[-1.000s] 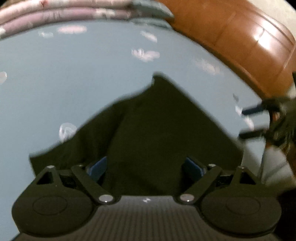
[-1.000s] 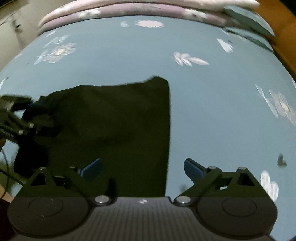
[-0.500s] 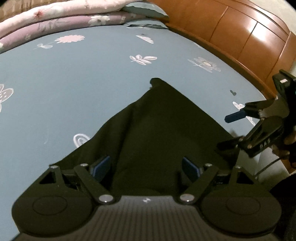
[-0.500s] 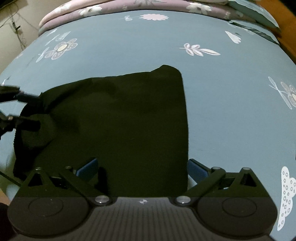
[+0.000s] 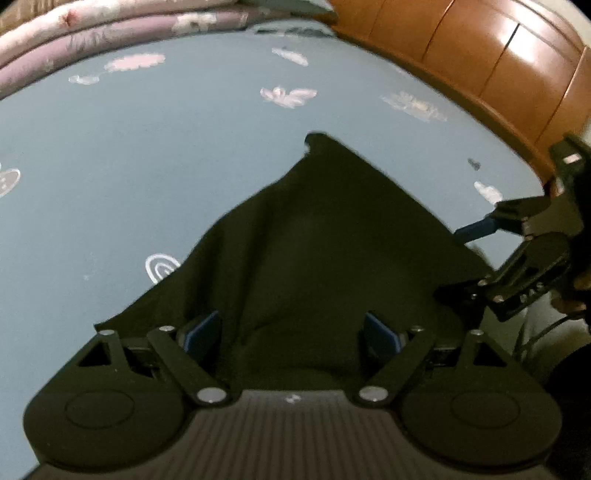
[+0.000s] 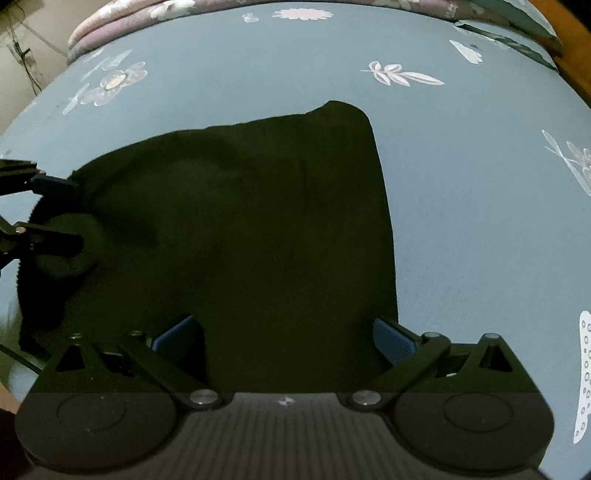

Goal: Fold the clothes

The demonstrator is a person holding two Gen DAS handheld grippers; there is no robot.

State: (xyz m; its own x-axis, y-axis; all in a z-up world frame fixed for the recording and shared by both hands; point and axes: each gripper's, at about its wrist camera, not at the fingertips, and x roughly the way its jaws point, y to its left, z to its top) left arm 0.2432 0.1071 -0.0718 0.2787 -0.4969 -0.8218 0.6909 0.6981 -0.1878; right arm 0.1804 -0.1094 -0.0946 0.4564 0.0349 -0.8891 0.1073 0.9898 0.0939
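Bedroom: bed w/ floral blue sheet [image 6: 461, 221], folded quilts [image 5: 110, 22], wood headboard [image 5: 480, 48].

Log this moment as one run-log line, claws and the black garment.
left claw: open over garment | right claw: open over edge | black garment: flat on blue bedsheet | held: nothing

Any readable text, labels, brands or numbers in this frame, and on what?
None readable.
Right gripper: pale marks on its linkage in the left wrist view, too blurred to read.
Each gripper body: a small white mark at the centre, a symbol, not text.
Bedsheet: flower and leaf prints only.
Black garment: no label visible.
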